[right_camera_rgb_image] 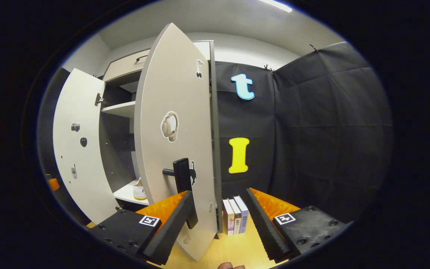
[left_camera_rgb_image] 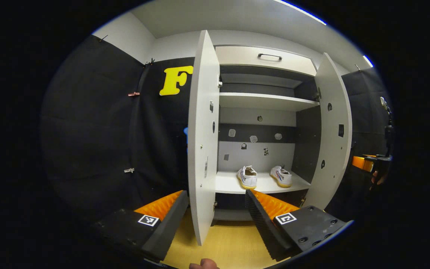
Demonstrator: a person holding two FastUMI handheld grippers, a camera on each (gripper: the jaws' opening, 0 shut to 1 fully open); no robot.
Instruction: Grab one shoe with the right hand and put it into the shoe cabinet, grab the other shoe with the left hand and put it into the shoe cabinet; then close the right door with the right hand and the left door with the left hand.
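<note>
Two white shoes, one point(left_camera_rgb_image: 247, 177) on the left and one point(left_camera_rgb_image: 281, 176) on the right, sit side by side on the lower shelf point(left_camera_rgb_image: 230, 185) of the shoe cabinet. Both doors stand open: the left door point(left_camera_rgb_image: 203, 138) and the right door point(left_camera_rgb_image: 332, 127). My left gripper point(left_camera_rgb_image: 215, 216) is open, and the left door's edge stands between its fingers, farther off. In the right gripper view my right gripper point(right_camera_rgb_image: 218, 220) is open just behind the right door point(right_camera_rgb_image: 174, 149), near its dark handle point(right_camera_rgb_image: 182, 175). A shoe heel point(right_camera_rgb_image: 139, 191) peeks out past that door.
A few books point(right_camera_rgb_image: 235, 220) stand on the wooden floor point(right_camera_rgb_image: 233, 246) beside the cabinet. A closed drawer with a handle point(left_camera_rgb_image: 270, 56) tops the cabinet, above an upper shelf point(left_camera_rgb_image: 263, 101). The other gripper and a hand point(left_camera_rgb_image: 377, 168) show at the far right of the left gripper view.
</note>
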